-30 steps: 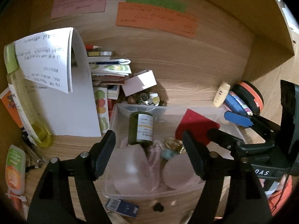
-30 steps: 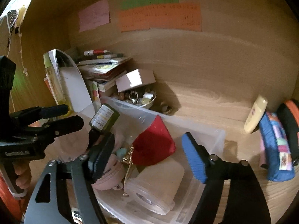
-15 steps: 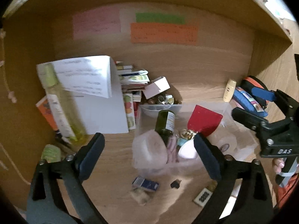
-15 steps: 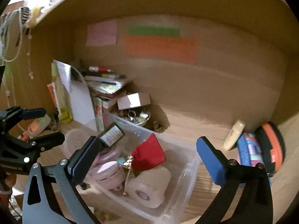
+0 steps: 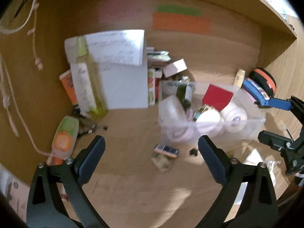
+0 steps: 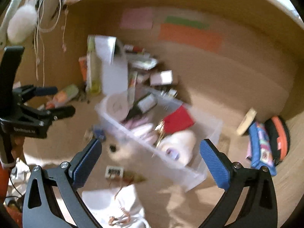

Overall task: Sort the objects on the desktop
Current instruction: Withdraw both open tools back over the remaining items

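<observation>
Desk (image 5: 133,180) surface is wood, set in an alcove w/ wood back wall and side walls; both views motion-blurred. L edge: cords hang down the L side wall (image 5: 11,87). Against the L-rear: orange/green tube (image 5: 65,135) lying flat, tall yellow-green bottle (image 5: 89,83) upright, white paper sheets (image 5: 121,64) leaning behind it, then stack of books/booklets (image 5: 155,72) w/ small white box (image 5: 174,67).

Open room: bare wood in front of the paper, between the L gripper's fingers and out toward the viewer. Small litter there: blue card/packet (image 5: 166,149), tiny black bit (image 5: 193,152), clear wrapper (image 5: 161,163).

Clear plastic bin (image 5: 252,129) sits centre-R on desk, touched by neither gripper. Contents: dark glass bottle w/ white label (image 5: 183,95), translucent cup (image 5: 171,110), red card/pouch (image 5: 217,98), pink round items (image 5: 207,119), roll of tape-like material (image 5: 235,117), small gold item. Exact stacking unclear in blur.

R of bin: cream tube (image 5: 239,77), blue patterned pouch (image 5: 253,89), black/orange round case (image 5: 264,81) against R wall.

L gripper (image 5: 151,157): released, jaws wide, nothing between, hovering short of bin. R gripper (image 6: 151,161): also spread wide, empty; bin's near corner lies beyond its fingers.
</observation>
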Tool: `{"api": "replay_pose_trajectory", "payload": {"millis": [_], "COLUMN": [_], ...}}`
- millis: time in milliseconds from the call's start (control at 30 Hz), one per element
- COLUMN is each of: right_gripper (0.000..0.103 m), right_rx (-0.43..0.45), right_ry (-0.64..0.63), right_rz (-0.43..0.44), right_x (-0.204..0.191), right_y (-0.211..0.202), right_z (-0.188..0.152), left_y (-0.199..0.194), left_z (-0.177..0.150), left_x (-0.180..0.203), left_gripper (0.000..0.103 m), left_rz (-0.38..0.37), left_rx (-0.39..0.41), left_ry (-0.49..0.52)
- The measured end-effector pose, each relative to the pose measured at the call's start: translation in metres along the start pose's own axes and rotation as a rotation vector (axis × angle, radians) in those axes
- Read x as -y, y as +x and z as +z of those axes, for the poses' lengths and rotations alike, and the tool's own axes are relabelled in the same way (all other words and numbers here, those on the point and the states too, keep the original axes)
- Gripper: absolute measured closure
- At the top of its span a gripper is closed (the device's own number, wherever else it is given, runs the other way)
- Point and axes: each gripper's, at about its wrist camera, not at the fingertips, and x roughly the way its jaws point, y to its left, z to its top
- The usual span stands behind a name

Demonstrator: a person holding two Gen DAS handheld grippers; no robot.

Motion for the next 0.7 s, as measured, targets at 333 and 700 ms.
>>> {"api": "replay_pose_trajectory", "payload": {"millis": [333,700], "right_gripper": [0.045,0.057], "right_rx": [-0.251,-0.360], "right_ry": [0.058,0.031], "right_rz": [0.094,0.123], "right_x": [0.008,0.009], "right_y": [0.047,0.076], "right_z": [-0.028,-0.039], "left_y": [0.023,0.056], "left_z": [-0.048,-0.048], "left_x": [-0.028,-0.018], "left_gripper": [0.004,0.004], "left_rz": [-0.038,-0.123], "left_rx": [-0.154,-0.243], "left_ry": [-0.058,0.006]}}
